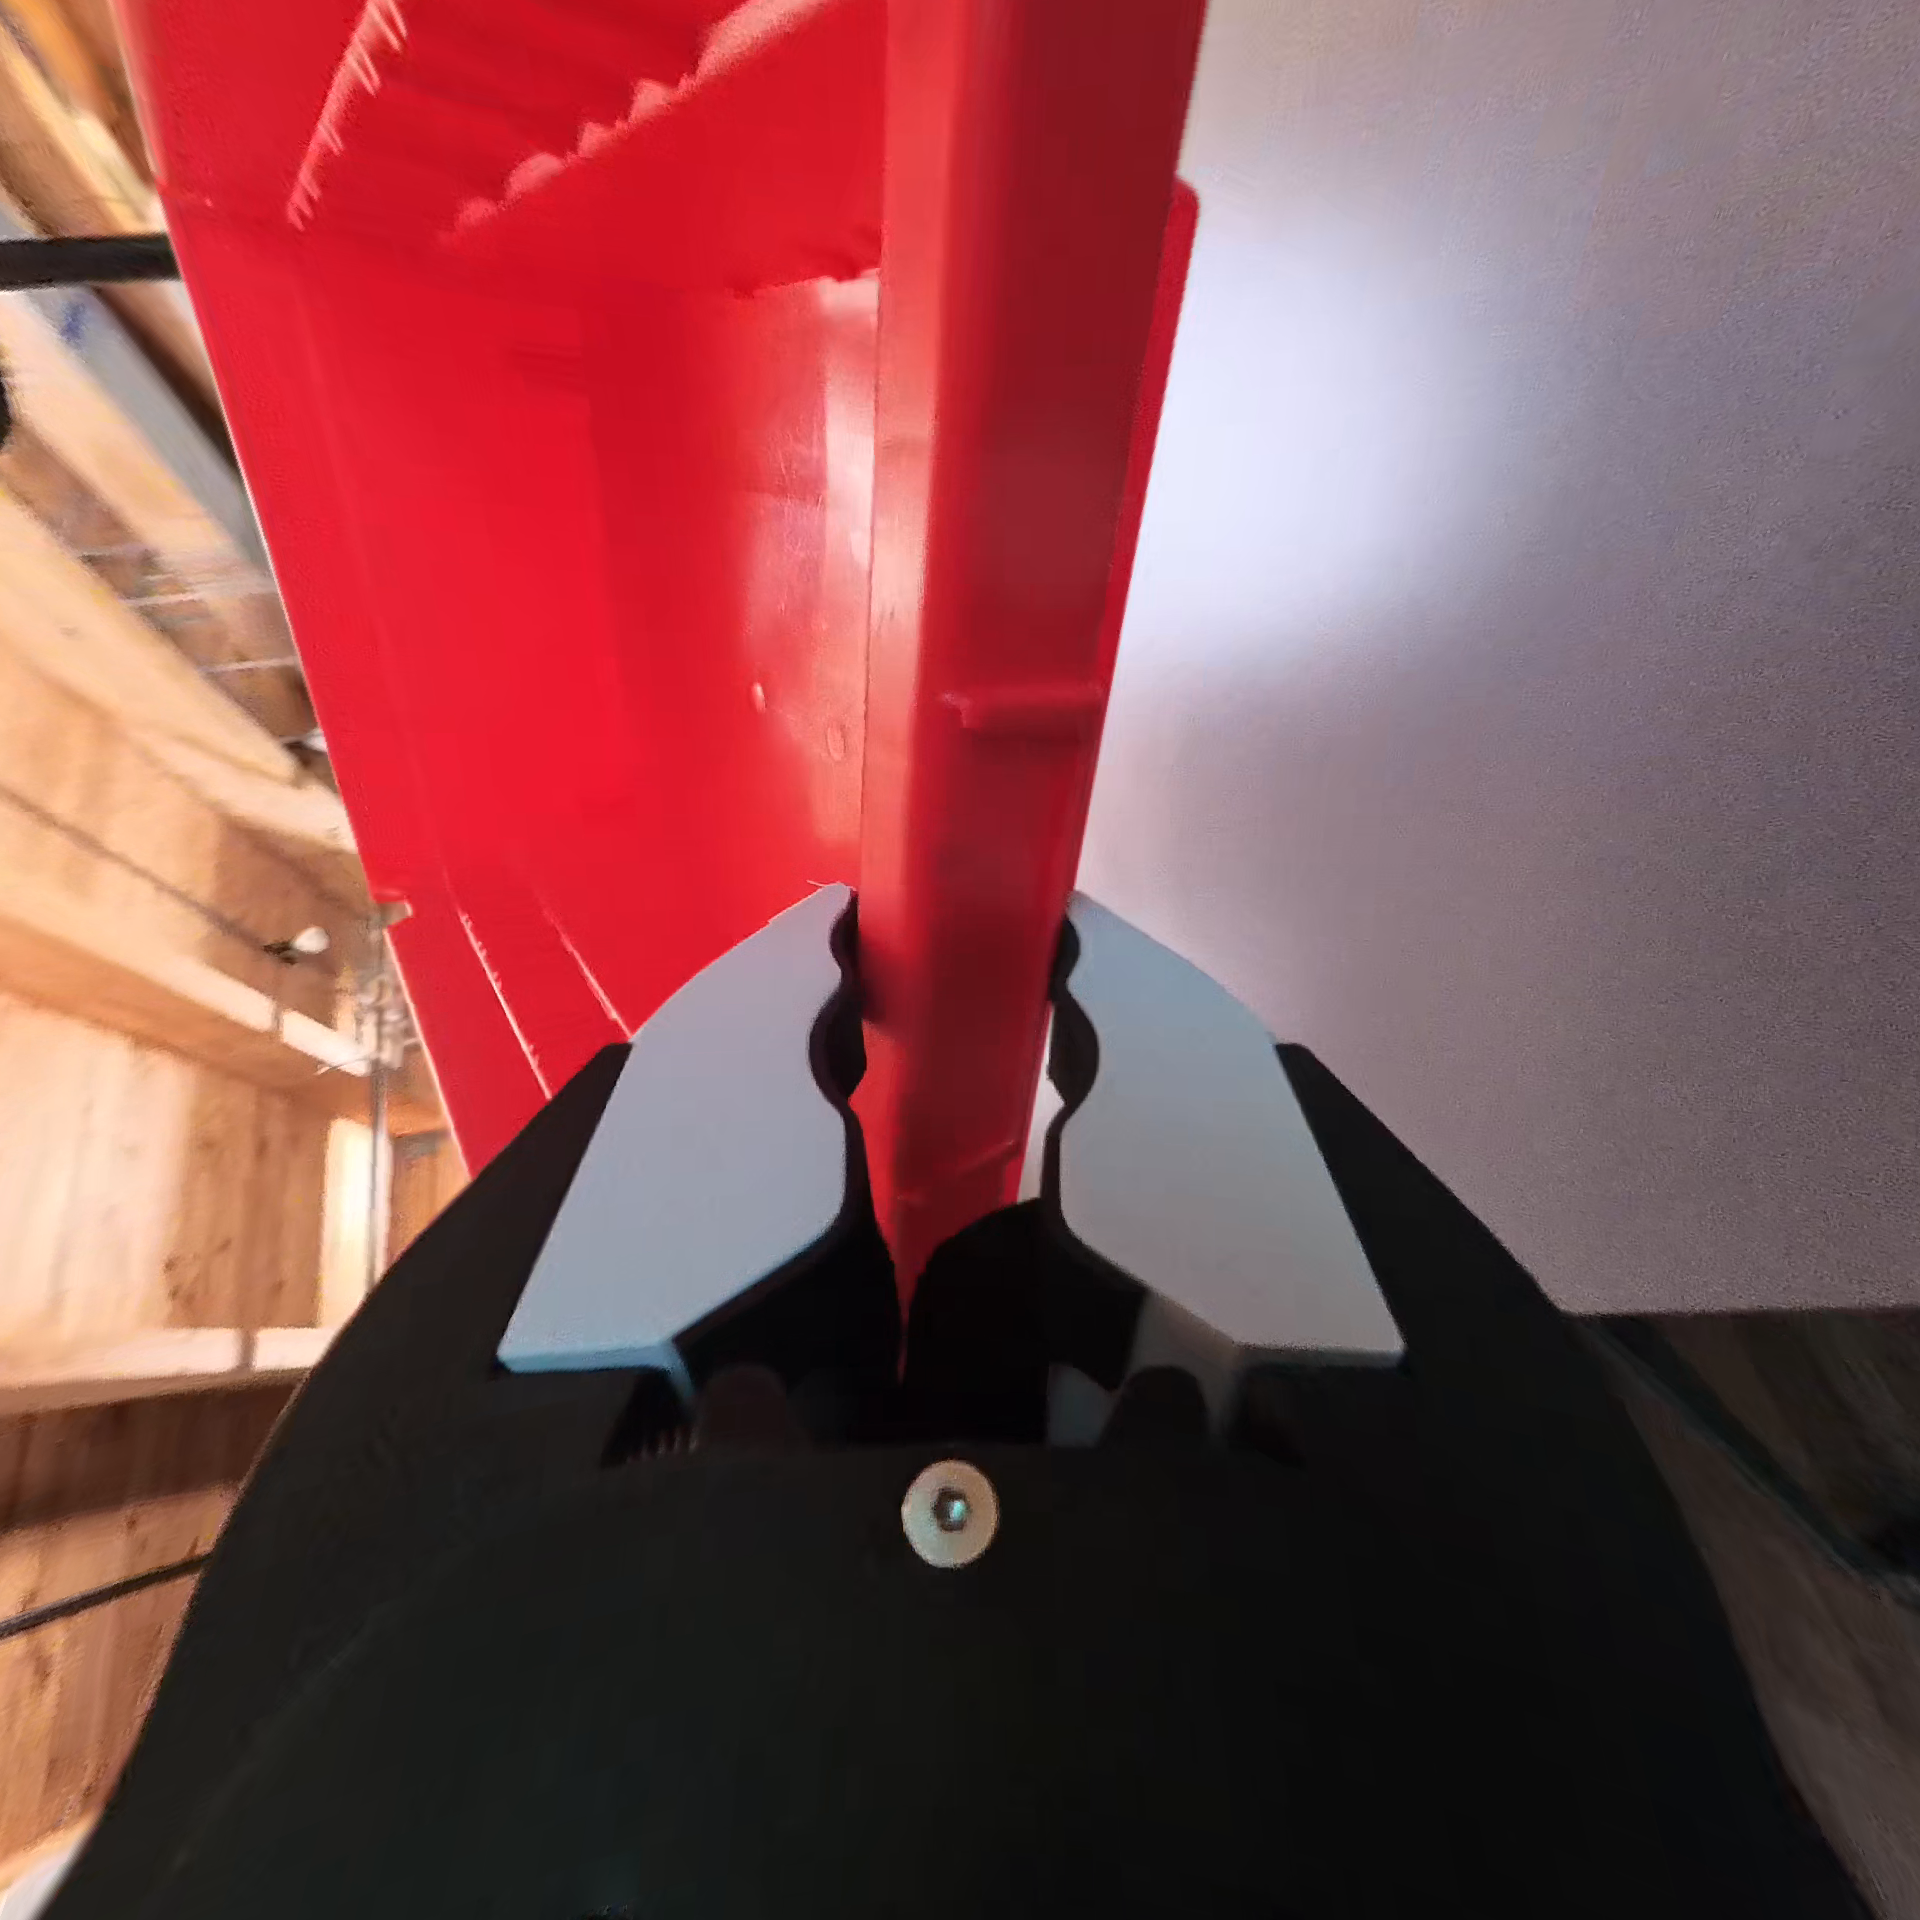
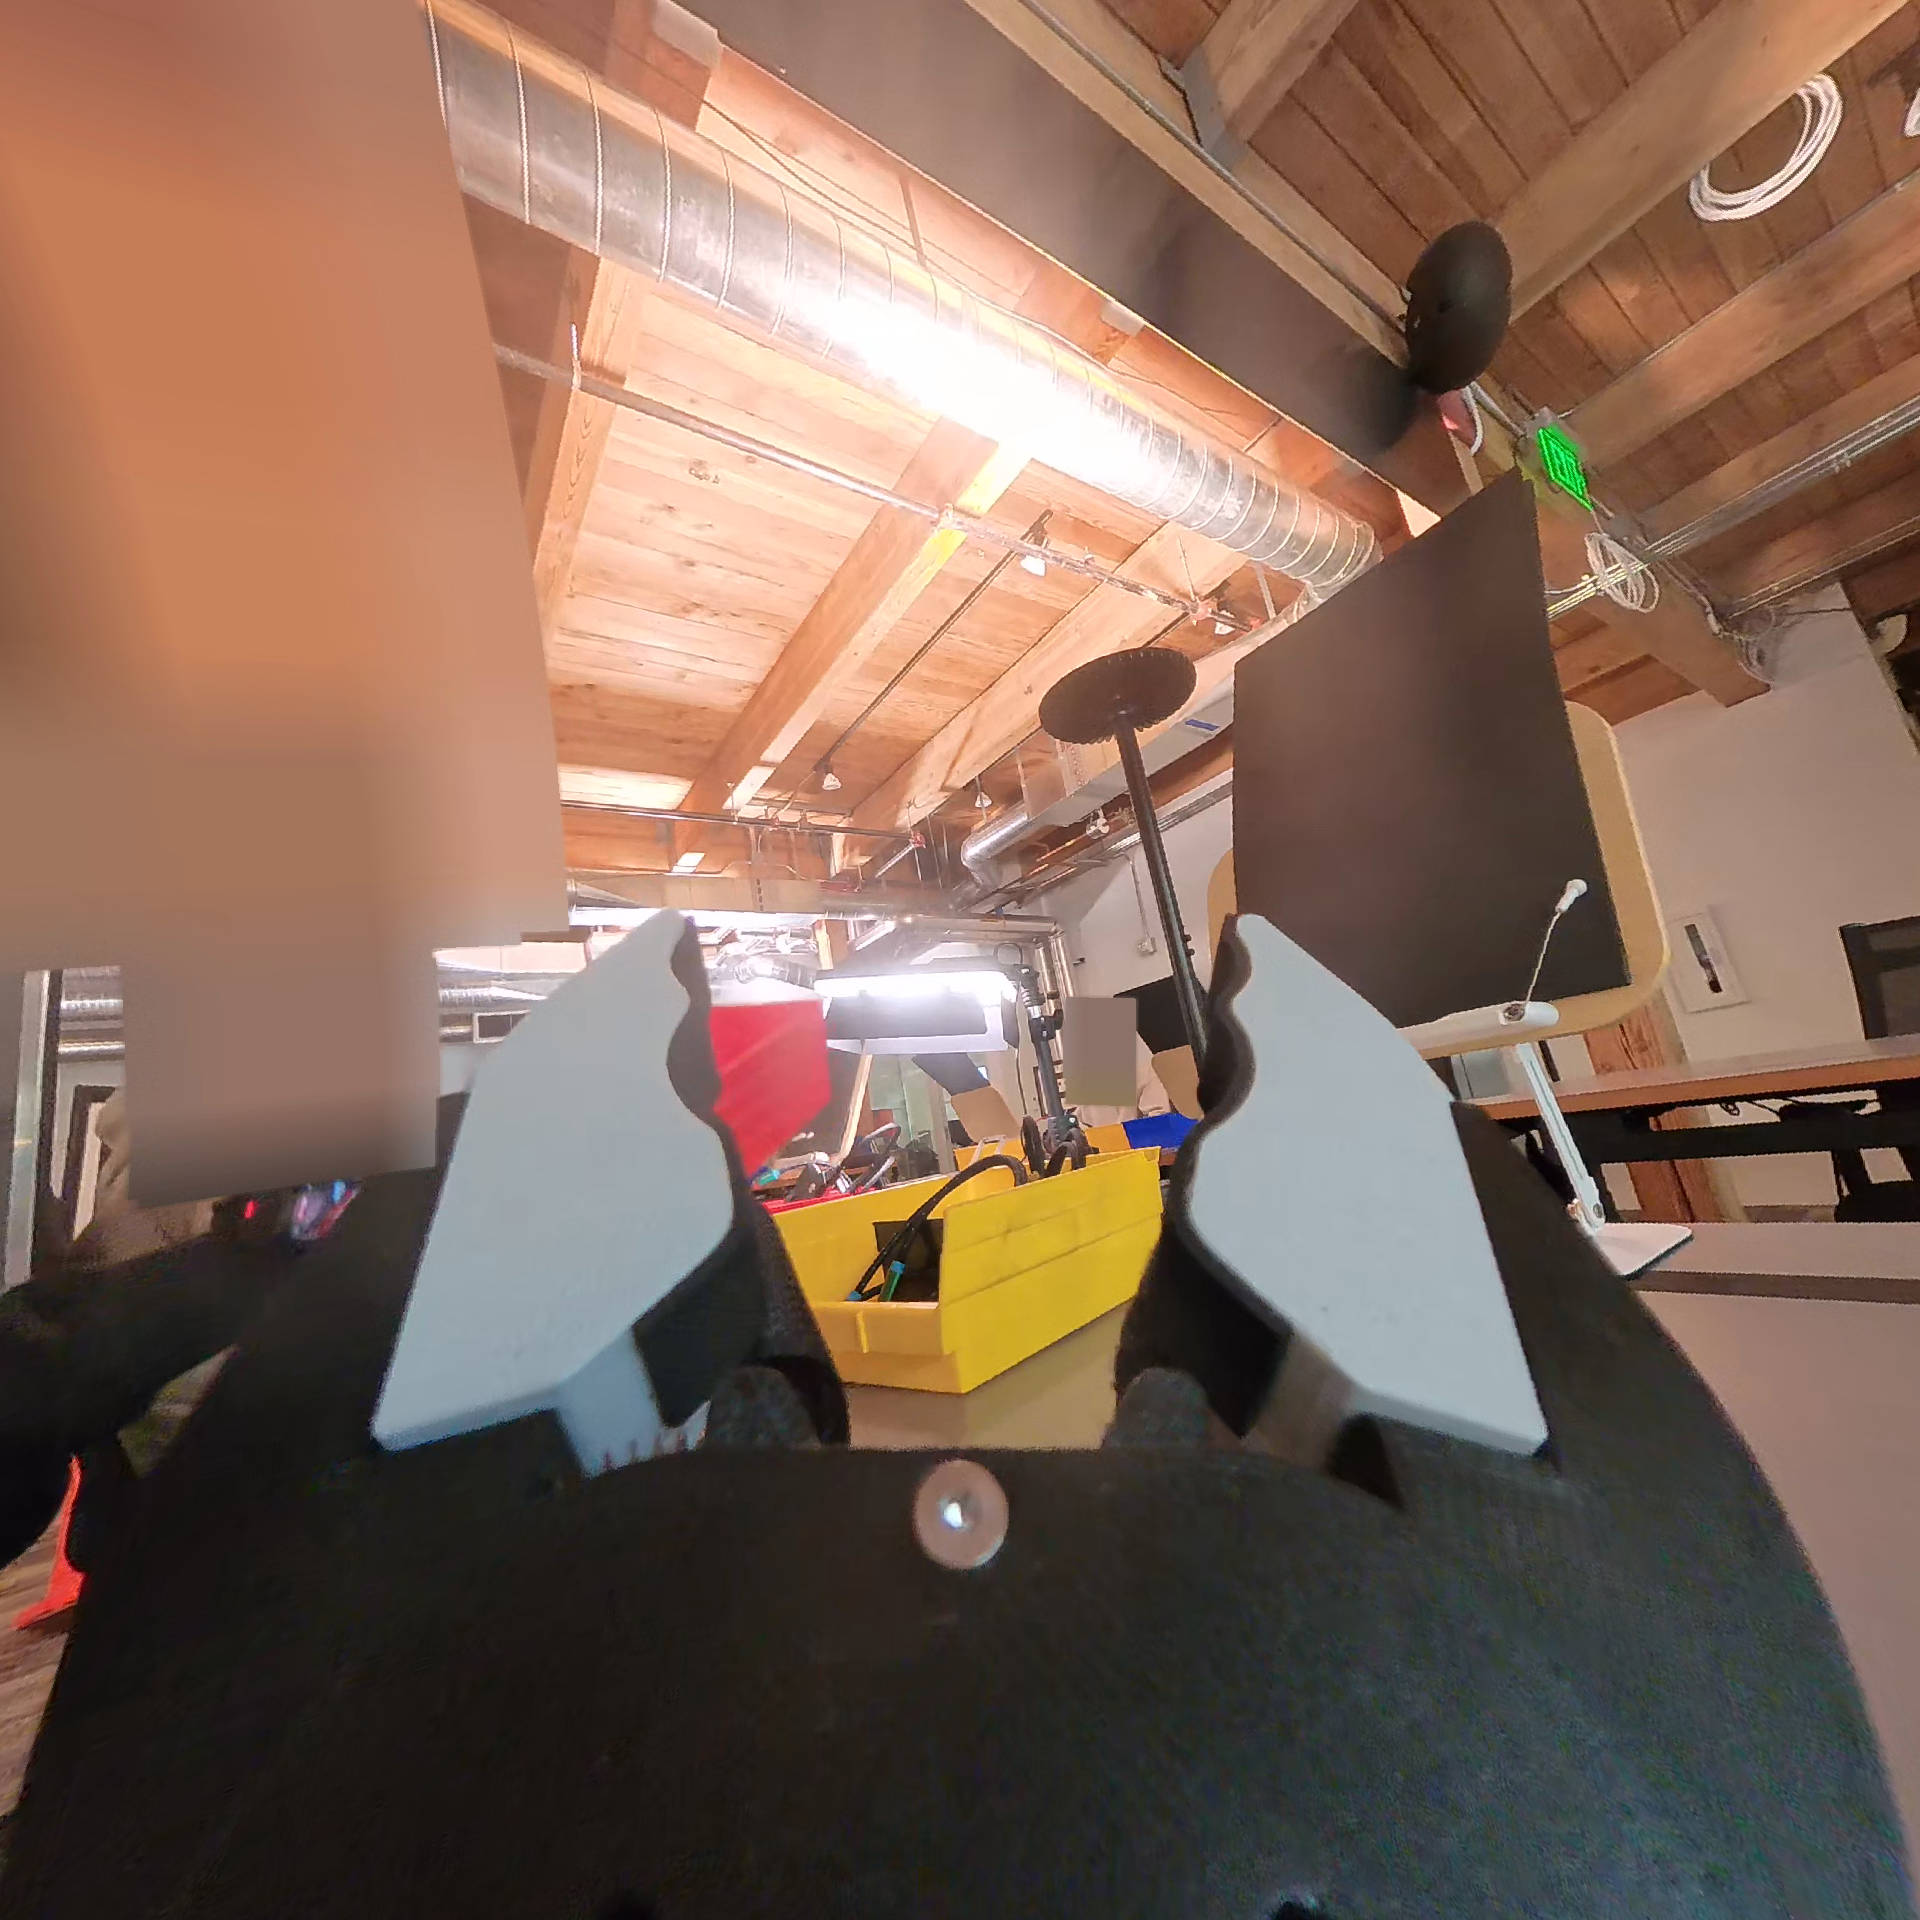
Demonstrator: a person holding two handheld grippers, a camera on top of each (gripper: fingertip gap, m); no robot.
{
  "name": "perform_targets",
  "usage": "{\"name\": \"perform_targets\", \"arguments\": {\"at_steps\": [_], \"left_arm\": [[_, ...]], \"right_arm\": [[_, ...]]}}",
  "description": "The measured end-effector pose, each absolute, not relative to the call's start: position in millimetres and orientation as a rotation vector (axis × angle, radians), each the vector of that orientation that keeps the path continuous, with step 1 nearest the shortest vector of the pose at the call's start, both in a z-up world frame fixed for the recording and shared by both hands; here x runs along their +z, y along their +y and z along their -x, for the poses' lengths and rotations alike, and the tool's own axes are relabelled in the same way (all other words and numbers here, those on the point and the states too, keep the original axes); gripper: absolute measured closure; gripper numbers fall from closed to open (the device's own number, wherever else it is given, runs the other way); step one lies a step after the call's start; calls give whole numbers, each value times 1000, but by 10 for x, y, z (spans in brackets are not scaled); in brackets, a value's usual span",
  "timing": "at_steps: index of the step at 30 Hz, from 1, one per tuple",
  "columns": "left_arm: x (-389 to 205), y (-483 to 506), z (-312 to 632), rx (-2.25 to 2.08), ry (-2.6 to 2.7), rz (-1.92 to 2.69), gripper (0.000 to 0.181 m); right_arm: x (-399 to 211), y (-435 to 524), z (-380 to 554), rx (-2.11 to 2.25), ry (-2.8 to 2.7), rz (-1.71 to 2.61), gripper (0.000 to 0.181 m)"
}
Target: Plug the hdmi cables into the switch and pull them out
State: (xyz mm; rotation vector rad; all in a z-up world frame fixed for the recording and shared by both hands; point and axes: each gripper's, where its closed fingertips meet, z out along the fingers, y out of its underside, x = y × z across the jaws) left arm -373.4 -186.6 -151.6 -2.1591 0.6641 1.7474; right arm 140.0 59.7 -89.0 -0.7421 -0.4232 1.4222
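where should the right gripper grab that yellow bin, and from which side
Take the yellow bin by its near long wall, coming from above with the right gripper. The top is open and the wall is thin and upright, so the open jaws can straddle it, clear of the black cable.

A wooden plank ceiling (image 2: 727, 540) with heavy beams is being lit hard by a bright strip light (image 2: 935, 343), and a ribbed metal duct (image 2: 831, 281) is being run right across it. A black panel (image 2: 1423, 769) is being propped up on the right, with a white wall (image 2: 1766, 831) behind it. A plain white wall (image 1: 1558, 623) is being shown in the left wrist view.
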Motion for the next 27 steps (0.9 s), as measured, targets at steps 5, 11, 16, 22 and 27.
{"name": "perform_targets", "arguments": {"at_steps": [5,11,16,22,27], "left_arm": [[-943,-1437,3338,1835,669,1908,151],[-718,-750,2712,1738,779,1745,151],[-930,-49,2021,1543,933,1675,151],[-1353,716,1091,1227,1058,1665,151],[-1683,1194,549,1023,1198,1733,151]], "right_arm": [[-904,578,-1364,1390,-451,746,89],[-922,578,-1333,1367,-469,757,90],[-926,578,-1329,1364,-473,758,91],[-938,566,-1306,1351,-491,760,91],[-920,598,-1365,1377,-452,753,90]]}}
